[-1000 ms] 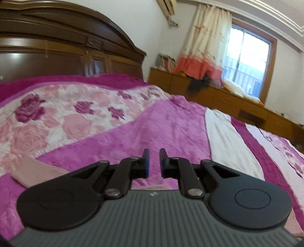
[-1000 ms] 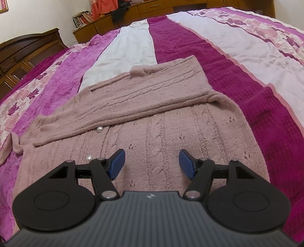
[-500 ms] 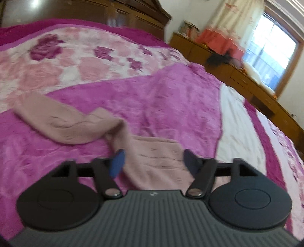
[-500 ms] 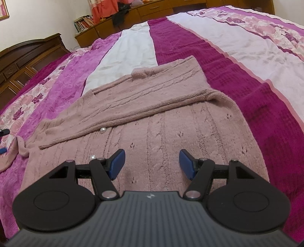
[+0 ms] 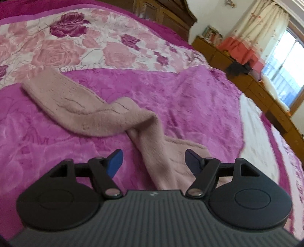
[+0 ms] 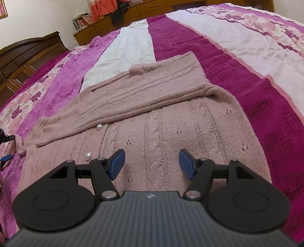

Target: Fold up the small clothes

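A dusty-pink knit cardigan (image 6: pixel 171 123) with pearl buttons (image 6: pixel 99 127) lies flat on the bed, one sleeve (image 6: pixel 142 95) folded across its chest. The other sleeve (image 5: pixel 79 106) trails out to the left over the magenta blanket, bent in the middle. My left gripper (image 5: pixel 153 161) hangs open just above where this sleeve joins the body; cloth lies between the blue pads, untouched. Its fingertips also show at the left edge of the right wrist view, as the left gripper (image 6: pixel 6 147). My right gripper (image 6: pixel 152 161) is open over the cardigan's lower front, holding nothing.
The bed carries a striped cover (image 6: pixel 237 62) of magenta, white and rose print. A dark wooden headboard (image 5: pixel 165 11) stands behind it. A low wooden dresser (image 5: pixel 266 95) with clothes and books runs under the curtained window (image 5: pixel 285 72).
The left gripper went from shut to open, sank toward the bed and tipped down, bringing the loose sleeve into view between its fingers. The right gripper has not moved.
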`<state>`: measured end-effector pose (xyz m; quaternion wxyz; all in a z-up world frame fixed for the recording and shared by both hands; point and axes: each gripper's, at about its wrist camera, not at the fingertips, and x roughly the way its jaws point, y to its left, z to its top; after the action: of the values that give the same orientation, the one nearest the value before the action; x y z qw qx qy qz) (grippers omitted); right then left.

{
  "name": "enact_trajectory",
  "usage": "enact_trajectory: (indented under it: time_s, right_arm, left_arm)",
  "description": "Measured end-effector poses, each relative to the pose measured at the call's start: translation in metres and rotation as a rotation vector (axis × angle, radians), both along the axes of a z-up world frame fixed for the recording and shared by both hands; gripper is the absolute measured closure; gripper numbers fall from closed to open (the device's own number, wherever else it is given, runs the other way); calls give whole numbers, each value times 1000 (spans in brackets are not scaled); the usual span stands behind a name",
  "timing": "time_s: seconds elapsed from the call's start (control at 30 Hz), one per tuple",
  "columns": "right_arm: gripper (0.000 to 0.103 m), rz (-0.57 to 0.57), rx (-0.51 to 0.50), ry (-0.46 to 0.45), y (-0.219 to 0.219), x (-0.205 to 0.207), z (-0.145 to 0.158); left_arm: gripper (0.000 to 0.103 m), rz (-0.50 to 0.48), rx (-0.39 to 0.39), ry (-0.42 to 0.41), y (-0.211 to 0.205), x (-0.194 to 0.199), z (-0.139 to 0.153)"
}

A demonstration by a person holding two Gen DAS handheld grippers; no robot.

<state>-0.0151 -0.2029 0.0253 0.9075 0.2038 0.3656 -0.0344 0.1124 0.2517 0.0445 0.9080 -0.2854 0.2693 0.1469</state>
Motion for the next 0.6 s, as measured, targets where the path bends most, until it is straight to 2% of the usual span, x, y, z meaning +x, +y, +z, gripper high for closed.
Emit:
enact_trajectory:
  time_s: [0.07, 0.17, 0.3, 0.5, 0.53, 0.57, 0.6]
  right_arm:
    - [33, 3, -5, 3, 0, 1, 0]
    - [33, 4, -9, 9, -1, 2, -1]
    - [33, 4, -24, 22, 2, 6, -4]
    - [33, 4, -50, 26, 7, 7, -4]
    - [33, 4, -49, 26, 7, 7, -4]
    - [33, 3, -48, 26, 7, 7, -4]
    - [33, 2, -47, 27, 7, 7, -4]
  left_arm:
    - [30, 58, -21, 12, 12, 6, -8]
    - [30, 160, -92, -24, 36, 2, -17]
    - [30, 236, -154, -51, 62, 0, -23]
    - [31, 275, -129, -55, 75, 15, -21]
    - [34, 279, -133, -57, 76, 16, -22]
    - [41, 280, -134, -58, 76, 16, -22]
    - [65, 272, -125, -53, 77, 17, -22]
